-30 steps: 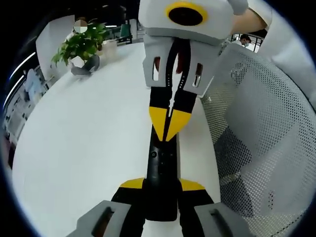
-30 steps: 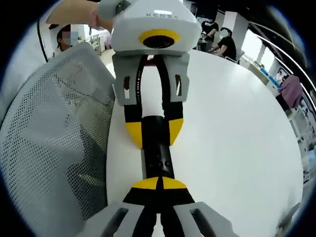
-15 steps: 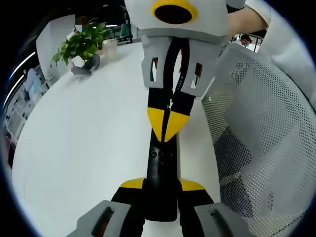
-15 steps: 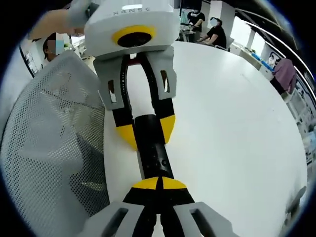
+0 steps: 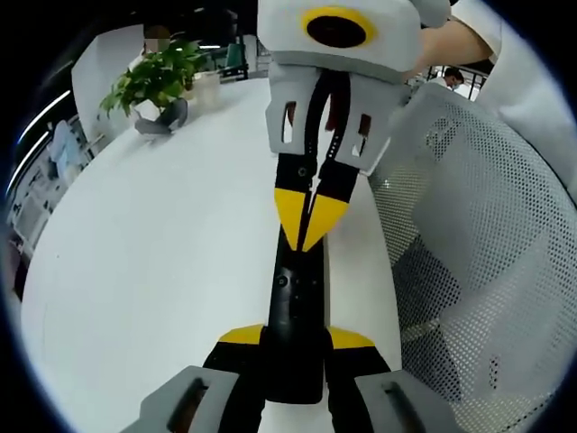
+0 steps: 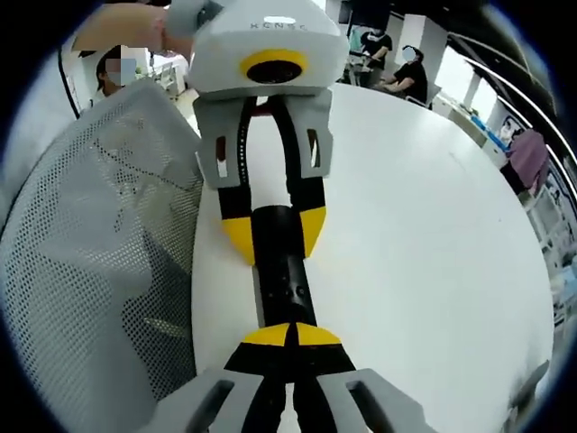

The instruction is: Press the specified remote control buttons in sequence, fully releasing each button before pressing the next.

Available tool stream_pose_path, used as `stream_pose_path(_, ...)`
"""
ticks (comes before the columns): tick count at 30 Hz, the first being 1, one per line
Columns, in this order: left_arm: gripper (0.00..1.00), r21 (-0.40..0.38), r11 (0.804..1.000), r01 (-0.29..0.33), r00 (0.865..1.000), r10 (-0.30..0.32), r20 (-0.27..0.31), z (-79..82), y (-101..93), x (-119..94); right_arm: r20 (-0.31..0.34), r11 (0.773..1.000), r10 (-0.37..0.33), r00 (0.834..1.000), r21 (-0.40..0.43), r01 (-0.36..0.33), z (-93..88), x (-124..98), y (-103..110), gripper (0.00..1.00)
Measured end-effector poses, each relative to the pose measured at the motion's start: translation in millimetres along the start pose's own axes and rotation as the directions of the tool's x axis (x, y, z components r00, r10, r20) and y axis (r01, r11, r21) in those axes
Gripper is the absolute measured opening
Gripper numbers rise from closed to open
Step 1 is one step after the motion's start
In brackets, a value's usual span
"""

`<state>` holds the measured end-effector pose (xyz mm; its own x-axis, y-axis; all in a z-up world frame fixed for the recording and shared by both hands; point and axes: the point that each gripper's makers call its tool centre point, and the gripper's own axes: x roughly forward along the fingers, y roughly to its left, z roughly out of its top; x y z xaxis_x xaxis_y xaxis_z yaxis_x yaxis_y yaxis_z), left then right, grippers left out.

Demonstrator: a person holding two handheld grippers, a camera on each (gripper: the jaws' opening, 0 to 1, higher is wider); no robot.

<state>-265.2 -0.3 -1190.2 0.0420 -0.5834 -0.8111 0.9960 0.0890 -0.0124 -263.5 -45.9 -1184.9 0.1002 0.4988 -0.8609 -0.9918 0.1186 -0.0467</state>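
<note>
A slim black remote (image 5: 297, 298) lies lengthwise over the white table, with my left gripper (image 5: 296, 339) shut on its near end, one yellow-tipped jaw on each side. My right gripper (image 5: 305, 230) comes in from the top of the left gripper view, jaws shut to a single yellow point that meets the remote's far end. In the right gripper view, my right gripper (image 6: 290, 336) is shut at the bottom with its tip on the remote (image 6: 284, 287), whose small buttons show. Opposite, the left gripper (image 6: 275, 233) clamps the remote's other end.
The round white table (image 5: 153, 244) spreads to the left, with a potted plant (image 5: 153, 79) at its far edge. A grey mesh chair back (image 5: 478, 225) stands close beside the grippers and shows again as the chair back (image 6: 99, 244). People (image 6: 413, 70) sit beyond the table.
The right gripper swayed a little over the remote and came back; its shut tip stays at the same end. The left gripper's hold is unchanged.
</note>
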Motion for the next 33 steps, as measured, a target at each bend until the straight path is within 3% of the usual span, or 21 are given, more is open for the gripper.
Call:
stream_pose_path(2, 0.24, 0.001, 1.0, 0.0, 1.0, 0.0, -0.005, 0.0, -0.1, 0, -0.027, 1.0, -0.021, 0.999, -0.01, 0.021, -9.7, -5, 0, 0.0)
stream_pose_path(7, 0.24, 0.004, 1.0, 0.005, 1.0, -0.005, 0.005, -0.7, -0.3, 0, 0.055, 0.999, -0.035, 0.998, 0.025, 0.034, -7.5, -5, -1, 0.0)
stream_pose_path(10, 0.24, 0.008, 1.0, 0.006, 1.0, -0.006, -0.001, -0.4, -0.2, 0, 0.06, 0.999, -0.042, 0.997, 0.007, 0.041, -4.9, -4, 0, 0.0)
stream_pose_path(15, 0.24, 0.018, 1.0, 0.012, 1.0, -0.012, -0.012, 0.0, -0.5, 1, 0.014, 0.995, -0.043, 0.999, -0.091, 0.044, -3.4, -1, 0, 0.0)
stream_pose_path(19, 0.24, 0.034, 0.999, 0.026, 0.999, -0.025, -0.031, 0.7, -0.3, 1, -0.039, 0.997, -0.037, 0.999, -0.073, 0.034, -2.2, -1, -1, 0.0)
stream_pose_path(21, 0.24, 0.037, 0.999, 0.028, 0.999, -0.026, -0.039, 0.9, -0.3, 2, -0.02, 0.999, -0.037, 0.999, -0.031, 0.037, -3.3, -2, -2, 0.0)
stream_pose_path(26, 0.24, 0.031, 0.999, 0.024, 0.999, -0.022, -0.034, 0.9, -0.3, 2, 0.128, 0.991, -0.068, 0.989, 0.12, 0.053, -1.7, -5, -3, 0.0)
stream_pose_path(30, 0.24, 0.027, 0.999, 0.019, 0.999, -0.018, -0.031, 0.9, 0.1, 2, 0.147, 0.996, -0.094, 0.985, 0.019, 0.092, -2.7, -4, -2, 0.0)
stream_pose_path(33, 0.24, 0.028, 0.999, 0.019, 0.999, -0.019, -0.033, 1.1, 0.5, 2, 0.155, 0.996, -0.089, 0.984, -0.009, 0.091, 1.1, -1, -1, 0.0)
